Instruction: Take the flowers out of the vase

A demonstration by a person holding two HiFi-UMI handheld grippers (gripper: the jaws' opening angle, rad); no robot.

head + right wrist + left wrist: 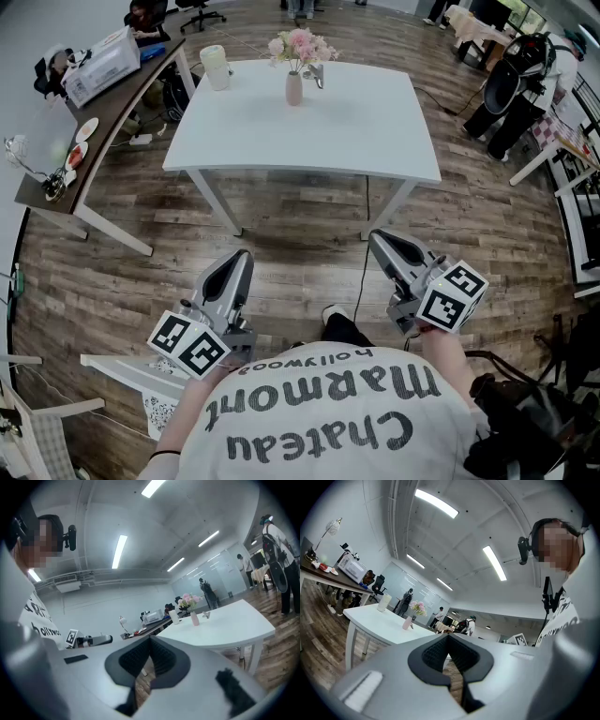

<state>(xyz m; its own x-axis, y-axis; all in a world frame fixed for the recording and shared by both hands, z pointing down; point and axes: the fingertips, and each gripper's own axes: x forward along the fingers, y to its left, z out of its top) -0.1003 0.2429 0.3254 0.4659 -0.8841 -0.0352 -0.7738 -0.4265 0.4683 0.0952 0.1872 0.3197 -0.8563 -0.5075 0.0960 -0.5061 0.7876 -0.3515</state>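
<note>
A bunch of pink flowers [299, 44] stands in a small pink vase [294, 88] near the far edge of a white table [356, 131]. The same flowers [418, 607] and vase [407, 623] show far off in the left gripper view, and as flowers [189, 600] in the vase [193, 618] in the right gripper view. My left gripper [240, 259] and right gripper [377, 240] hang close to my body, well short of the table. Both have their jaws together with nothing between them.
A white cup [215, 67] and a small metal object [316, 74] sit on the table by the vase. A dark desk [103, 112] with clutter stands at the left. A person [518, 89] stands at the back right. Wooden floor lies between me and the table.
</note>
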